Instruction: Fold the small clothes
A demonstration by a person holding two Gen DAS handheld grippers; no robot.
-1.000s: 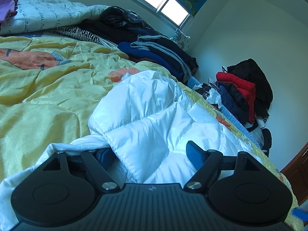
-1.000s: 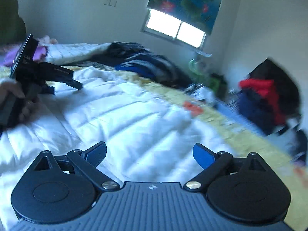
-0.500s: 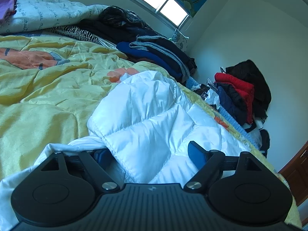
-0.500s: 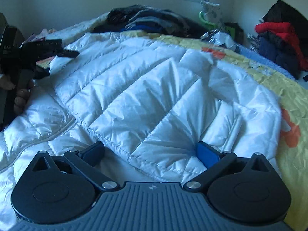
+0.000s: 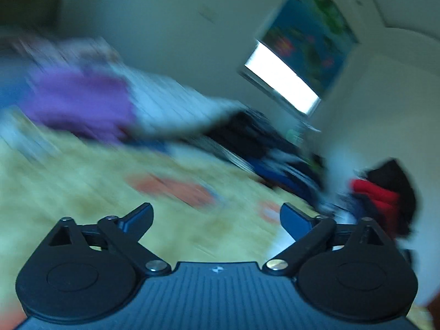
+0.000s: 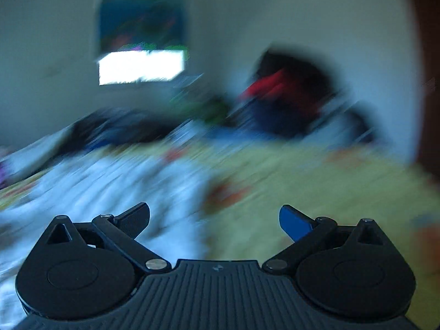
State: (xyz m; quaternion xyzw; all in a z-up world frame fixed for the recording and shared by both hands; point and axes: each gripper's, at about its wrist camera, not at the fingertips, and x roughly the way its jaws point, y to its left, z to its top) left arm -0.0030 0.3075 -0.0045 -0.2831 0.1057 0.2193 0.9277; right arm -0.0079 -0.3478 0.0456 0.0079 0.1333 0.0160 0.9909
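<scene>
Both views blur in mid-swing. The left gripper (image 5: 216,217), its jaws having just been opening, stands wide and empty over the yellow quilt (image 5: 82,192). The right gripper (image 6: 214,217) gapes too, gripping nothing; the white puffer jacket (image 6: 110,192) lies at its 10 o'clock. Judged best: steady both hands before regripping an edge.

Both views, sharp half a second ago, are now smeared by motion. The left gripper (image 5: 216,217) has left the white jacket: its jaws have just been opening and now stand wide with nothing between them, over the yellow quilt (image 5: 82,192). The right gripper (image 6: 214,217) has lifted off the white jacket (image 6: 110,192), jaws wide and empty.
</scene>
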